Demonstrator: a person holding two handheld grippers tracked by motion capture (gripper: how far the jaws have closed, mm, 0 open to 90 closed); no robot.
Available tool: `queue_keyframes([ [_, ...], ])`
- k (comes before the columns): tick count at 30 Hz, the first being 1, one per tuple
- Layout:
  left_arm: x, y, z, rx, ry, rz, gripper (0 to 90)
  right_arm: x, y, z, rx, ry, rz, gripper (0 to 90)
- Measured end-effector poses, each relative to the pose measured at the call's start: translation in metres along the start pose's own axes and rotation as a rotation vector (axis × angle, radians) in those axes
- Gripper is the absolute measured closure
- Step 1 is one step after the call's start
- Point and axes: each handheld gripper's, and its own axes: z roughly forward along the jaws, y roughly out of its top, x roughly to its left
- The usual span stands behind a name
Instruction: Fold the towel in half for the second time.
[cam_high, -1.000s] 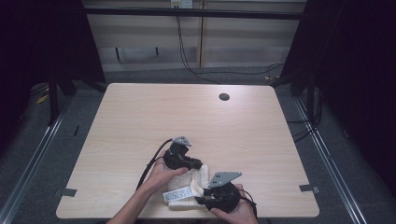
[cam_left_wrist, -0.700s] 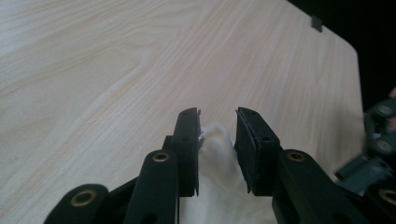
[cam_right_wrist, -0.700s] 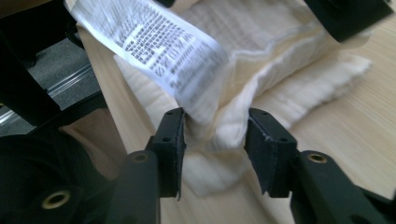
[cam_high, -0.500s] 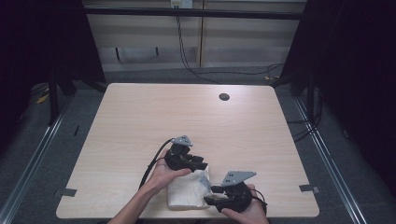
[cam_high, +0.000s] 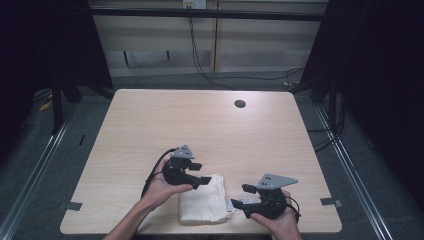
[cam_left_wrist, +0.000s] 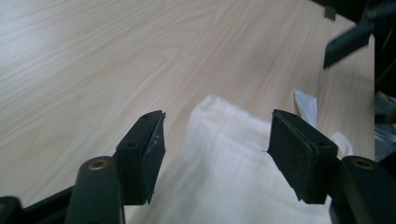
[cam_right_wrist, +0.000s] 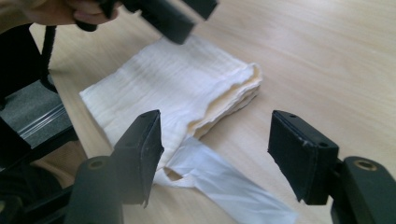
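Wooden table (cam_high: 150, 125), folded cloth (cam_high: 202, 205), open grippers

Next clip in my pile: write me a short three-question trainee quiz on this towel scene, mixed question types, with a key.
1. True or false: the left claw is shut on the folded white towel.
2. Multiple choice: where does the towel lie on the table? A) at the far edge by the round hole; B) at the near edge, between the two claws; C) at the middle of the left edge.
3. Short answer: in the right claw view, what sticks out from under the towel toward the right claw?

Key: 1. False; its jaws stand open over the towel. 2. B. 3. A flat white tag or label strip.
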Motion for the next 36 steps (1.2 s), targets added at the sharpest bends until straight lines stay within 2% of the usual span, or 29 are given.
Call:
queue_keyframes([
  [4,0.001,-0.013,-0.022,-0.003,0.028,0.001,32.8,-0.01,0.004,-0.007,-0.013,-0.039,0.009,35.3],
  [8,0.007,-0.029,-0.044,-0.001,0.076,-0.029,31.3,-0.023,0.006,-0.011,-0.029,-0.066,0.027,35.8],
  [11,0.009,-0.039,-0.054,0.0,0.101,-0.052,29.6,-0.028,0.006,-0.015,-0.036,-0.087,0.032,35.9],
  [13,0.009,-0.045,-0.059,0.023,0.123,-0.043,28.4,-0.033,0.006,-0.017,-0.031,-0.103,0.031,35.9],
  [15,0.008,-0.052,-0.064,0.024,0.138,-0.042,28.4,-0.037,0.006,-0.019,-0.029,-0.118,0.037,35.9],
  [17,0.008,-0.058,-0.069,0.014,0.154,-0.068,28.3,-0.042,0.003,-0.021,-0.036,-0.127,0.048,35.8],
  [20,0.008,-0.066,-0.076,0.017,0.169,-0.076,28.1,-0.046,-0.002,-0.026,-0.051,-0.141,0.069,35.6],
  [24,0.011,-0.079,-0.084,-0.001,0.196,-0.124,28.1,-0.051,-0.006,-0.032,-0.077,-0.155,0.089,35.0],
  [27,0.013,-0.089,-0.092,-0.001,0.203,-0.146,27.6,-0.055,-0.009,-0.037,-0.091,-0.187,0.096,34.3],
  [30,0.015,-0.102,-0.101,-0.032,0.239,-0.186,27.5,-0.059,-0.013,-0.039,-0.105,-0.201,0.115,33.4],
  [31,0.015,-0.106,-0.103,-0.033,0.253,-0.206,27.4,-0.061,-0.015,-0.04,-0.11,-0.196,0.12,32.9],
  [32,0.016,-0.108,-0.105,-0.02,0.244,-0.214,27.4,-0.064,-0.016,-0.041,-0.115,-0.177,0.119,32.9],
  [34,0.017,-0.108,-0.111,-0.051,0.244,-0.208,28.8,-0.067,-0.019,-0.041,-0.115,-0.185,0.126,32.2],
  [36,0.018,-0.107,-0.112,-0.038,0.226,-0.169,29.2,-0.069,-0.02,-0.041,-0.114,-0.189,0.128,31.6],
])
